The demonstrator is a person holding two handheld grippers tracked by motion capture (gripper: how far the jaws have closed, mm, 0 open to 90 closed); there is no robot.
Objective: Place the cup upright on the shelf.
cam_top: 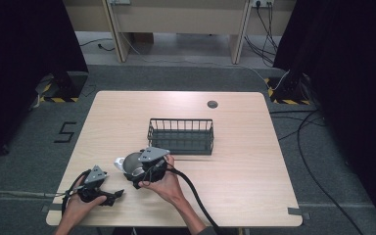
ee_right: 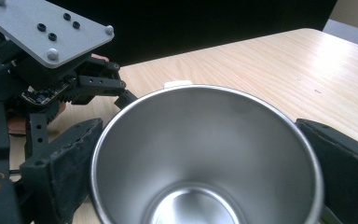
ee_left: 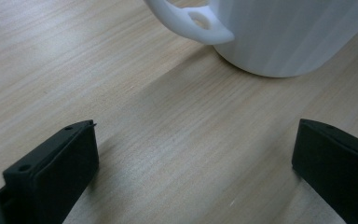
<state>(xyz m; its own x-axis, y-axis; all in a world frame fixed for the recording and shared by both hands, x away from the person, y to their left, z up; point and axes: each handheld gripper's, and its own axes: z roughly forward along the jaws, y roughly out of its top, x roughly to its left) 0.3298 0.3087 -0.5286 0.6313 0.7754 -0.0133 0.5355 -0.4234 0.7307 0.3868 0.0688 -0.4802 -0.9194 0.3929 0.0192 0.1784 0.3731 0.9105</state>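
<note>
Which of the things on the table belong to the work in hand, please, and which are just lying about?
In the job:
- white mug with steel lining, standing on the table
- right gripper, its jaws either side of the mug's rim
- left gripper, open, facing the mug's handle

Lying about:
- black wire basket, empty, behind the mug
- grey cable port in the table top

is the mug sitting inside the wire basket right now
No, the mug stands on the table in front of the wire basket, between the jaws of the right gripper.
</note>
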